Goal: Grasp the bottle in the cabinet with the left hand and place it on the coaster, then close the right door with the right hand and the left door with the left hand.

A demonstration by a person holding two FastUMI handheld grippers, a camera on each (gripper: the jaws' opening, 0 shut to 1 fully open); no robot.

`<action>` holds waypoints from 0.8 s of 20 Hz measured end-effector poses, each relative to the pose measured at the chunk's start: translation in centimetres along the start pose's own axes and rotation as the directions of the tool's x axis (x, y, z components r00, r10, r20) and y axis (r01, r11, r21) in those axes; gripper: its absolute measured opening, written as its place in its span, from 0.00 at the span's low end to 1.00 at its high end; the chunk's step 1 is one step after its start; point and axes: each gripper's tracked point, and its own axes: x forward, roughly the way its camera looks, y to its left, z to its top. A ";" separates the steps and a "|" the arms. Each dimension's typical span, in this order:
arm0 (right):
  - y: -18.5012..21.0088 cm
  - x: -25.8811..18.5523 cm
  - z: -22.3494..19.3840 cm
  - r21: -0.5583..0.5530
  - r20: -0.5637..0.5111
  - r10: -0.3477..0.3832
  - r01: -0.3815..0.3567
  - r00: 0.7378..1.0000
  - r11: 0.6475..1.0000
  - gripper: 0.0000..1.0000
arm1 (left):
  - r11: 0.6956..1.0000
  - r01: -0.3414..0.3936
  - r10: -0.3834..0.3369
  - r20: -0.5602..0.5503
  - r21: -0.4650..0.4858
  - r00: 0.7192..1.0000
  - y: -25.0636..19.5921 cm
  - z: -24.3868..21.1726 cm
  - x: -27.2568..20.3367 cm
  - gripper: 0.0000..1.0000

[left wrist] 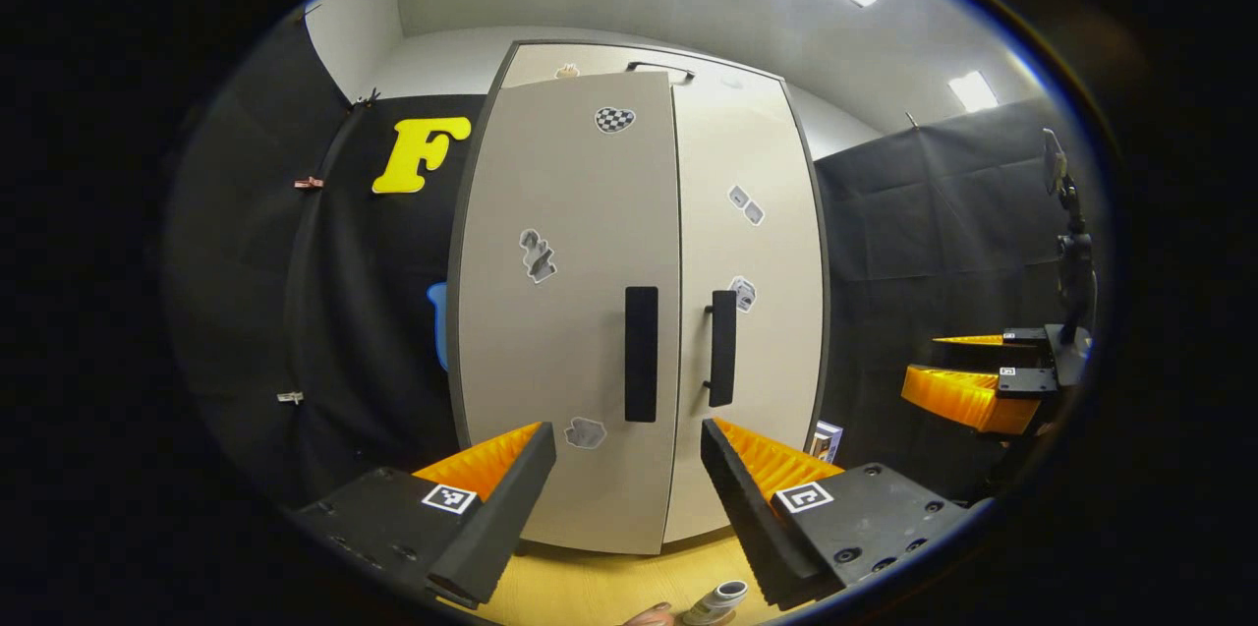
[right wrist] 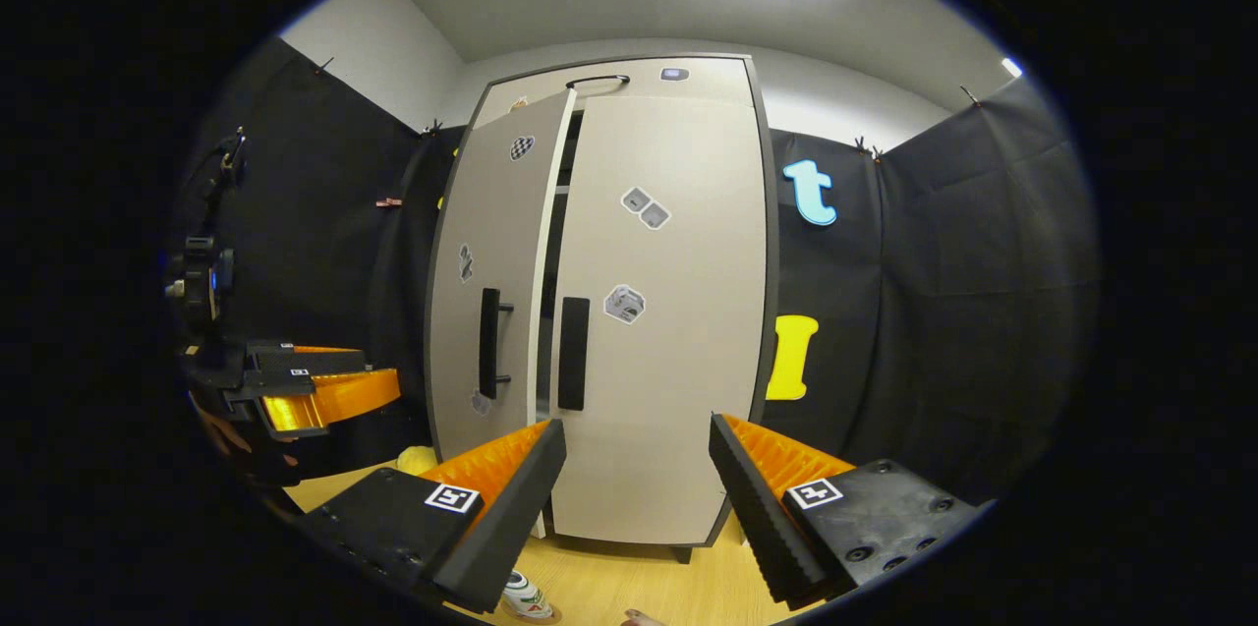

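The pale cabinet stands straight ahead of both grippers. Its right door lies flush. The left door stands slightly ajar, with a dark gap beside its edge. Each door carries a black handle. My left gripper is open in front of the left door and holds nothing. My right gripper is open before the right door, also with nothing in it. The bottle stands on the wooden table below the fingers, on what looks like a brown coaster edge; the bottle is seen from above.
The wooden table runs up to the cabinet's foot. A small box sits right of the cabinet, and a yellow object left of it. A device on a stand rises behind the right gripper. The left gripper is at the left.
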 end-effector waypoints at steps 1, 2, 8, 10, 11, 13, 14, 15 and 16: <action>0.0 0.0 0.0 0.001 0.000 0.003 -0.003 1.000 1.000 0.97 | 1.000 0.004 -0.004 -0.004 -0.004 1.000 -0.3 -0.3 -0.1 0.94; 0.0 0.1 0.0 0.000 0.001 0.006 -0.006 1.000 1.000 0.97 | 1.000 0.006 -0.006 -0.007 -0.004 1.000 -0.4 -0.3 0.0 0.94; 0.5 0.4 0.2 0.004 0.013 0.029 -0.029 1.000 1.000 0.97 | 1.000 0.002 -0.002 -0.012 0.011 1.000 -0.7 -0.5 -0.4 0.95; 0.8 0.6 0.2 0.004 0.015 0.037 -0.037 0.999 0.999 0.97 | 1.000 -0.001 0.001 -0.014 0.013 1.000 -0.5 -0.7 -0.7 0.95; 0.9 0.7 0.2 0.005 0.015 0.041 -0.041 0.999 0.999 0.97 | 1.000 -0.005 0.005 -0.015 0.016 1.000 -0.3 -0.7 -0.8 0.95; 1.2 0.7 0.3 0.004 0.018 0.048 -0.048 0.999 0.999 0.98 | 1.000 -0.013 0.013 -0.012 0.019 1.000 0.0 -0.5 -1.0 0.95; 1.4 0.6 0.3 0.002 0.019 0.051 -0.051 0.999 0.999 0.97 | 1.000 -0.017 0.017 -0.010 0.019 1.000 0.1 -0.4 -1.2 0.95; 1.4 0.6 0.3 0.001 0.021 0.053 -0.053 0.998 0.999 0.97 | 1.000 -0.022 0.022 -0.006 0.019 1.000 0.2 -0.4 -1.3 0.95; 1.5 0.5 0.4 0.000 0.023 0.053 -0.054 0.998 0.999 0.97 | 0.999 -0.026 0.026 -0.002 0.019 1.000 0.3 -0.2 -1.4 0.95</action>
